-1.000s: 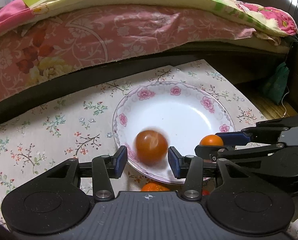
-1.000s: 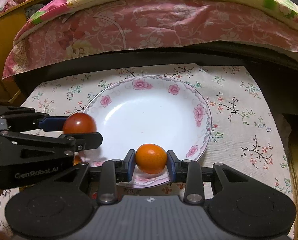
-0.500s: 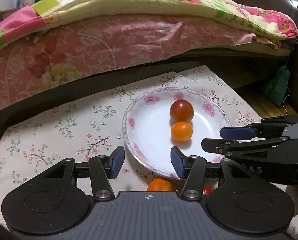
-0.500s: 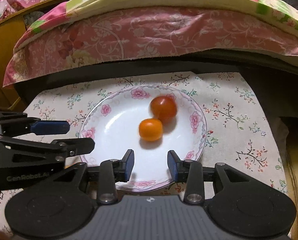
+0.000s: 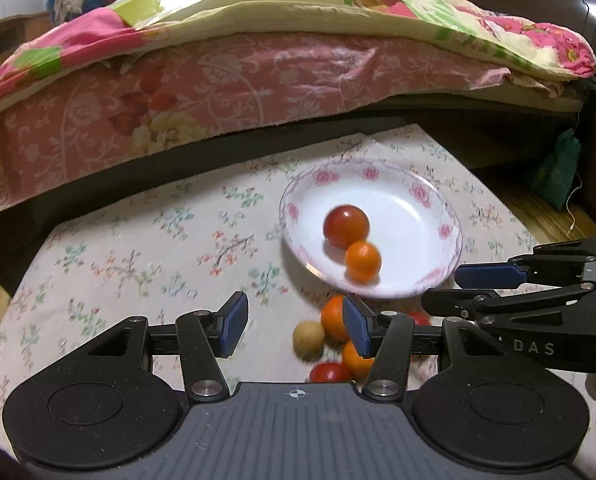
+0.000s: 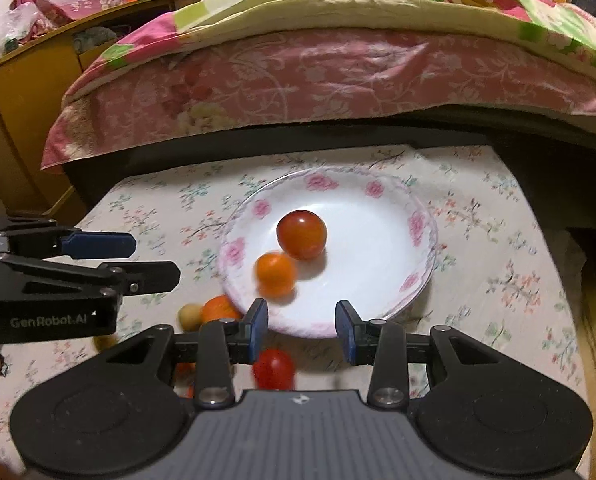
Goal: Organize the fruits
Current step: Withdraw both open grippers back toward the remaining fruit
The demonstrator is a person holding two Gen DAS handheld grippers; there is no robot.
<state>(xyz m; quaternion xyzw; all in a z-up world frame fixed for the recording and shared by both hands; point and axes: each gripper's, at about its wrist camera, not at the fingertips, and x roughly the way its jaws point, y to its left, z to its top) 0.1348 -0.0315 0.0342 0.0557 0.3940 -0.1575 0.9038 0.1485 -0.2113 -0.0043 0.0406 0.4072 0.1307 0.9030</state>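
A white plate with a pink flower rim (image 5: 412, 236) (image 6: 372, 248) sits on the floral cloth. On it lie a red tomato (image 5: 346, 227) (image 6: 302, 234) and a small orange (image 5: 362, 261) (image 6: 275, 274), touching each other. My left gripper (image 5: 293, 320) (image 6: 137, 260) hangs open and empty, left of and nearer than the plate. My right gripper (image 6: 301, 320) (image 5: 466, 290) is open and empty over the plate's near rim. Loose fruit lies just in front of the plate: an orange (image 5: 332, 320) (image 6: 217, 308), a tan round fruit (image 5: 308, 338) (image 6: 189, 314), another tomato (image 5: 328, 372) (image 6: 273, 368).
The floral cloth (image 5: 137, 264) covers a low surface, and a bed with pink bedding (image 5: 257, 80) runs along its far edge. A yellow wooden cabinet (image 6: 21, 100) stands at the far left. A green bag (image 5: 554, 176) hangs at the right, over a wooden floor.
The right gripper let go of the orange and the tomato left the left jaws; both fruits now lie on the plate. Both grippers pulled back and up, bringing the loose fruit into view.
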